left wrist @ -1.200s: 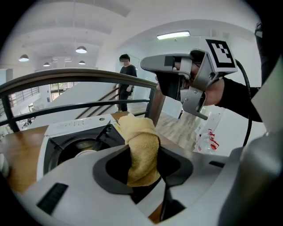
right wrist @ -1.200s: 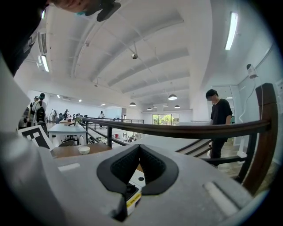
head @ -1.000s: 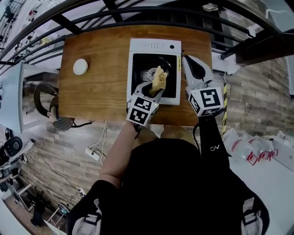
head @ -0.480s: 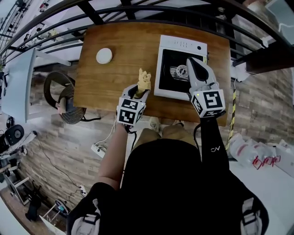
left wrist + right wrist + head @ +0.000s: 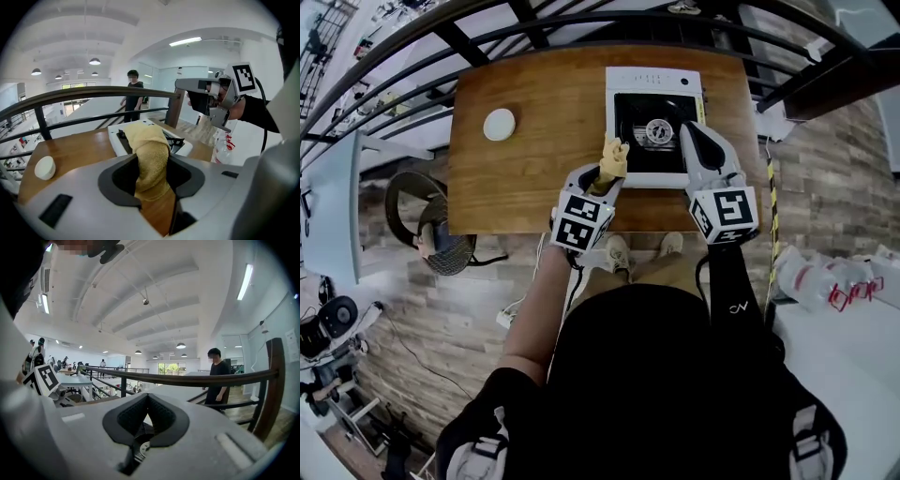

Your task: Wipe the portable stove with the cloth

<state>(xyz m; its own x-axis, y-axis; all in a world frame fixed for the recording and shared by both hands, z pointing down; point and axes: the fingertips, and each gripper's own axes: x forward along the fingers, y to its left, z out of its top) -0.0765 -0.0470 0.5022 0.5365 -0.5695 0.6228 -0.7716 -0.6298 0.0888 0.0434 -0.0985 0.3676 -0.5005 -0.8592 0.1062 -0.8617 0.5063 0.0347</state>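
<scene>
The portable stove (image 5: 623,84) is white with a black top and a round burner (image 5: 657,131), and it sits at the table's back right. A yellow cloth (image 5: 614,157) stands bunched at the stove's front left edge. My left gripper (image 5: 607,175) is shut on it. In the left gripper view the cloth (image 5: 150,157) fills the gap between the jaws of that gripper (image 5: 152,174), with the stove (image 5: 185,149) just beyond. My right gripper (image 5: 688,131) hovers over the stove's right side. Its jaws (image 5: 147,401) are pressed together, holding nothing.
A white round disc (image 5: 499,124) lies on the wooden table (image 5: 534,159) at the back left. A dark railing (image 5: 534,37) runs along the table's far side. A person (image 5: 135,93) stands beyond it. A fan (image 5: 427,225) sits on the floor at left.
The left gripper carried the cloth off the stove to the bare table on the left, then came back to the stove's front left edge. The right gripper stayed over the stove.
</scene>
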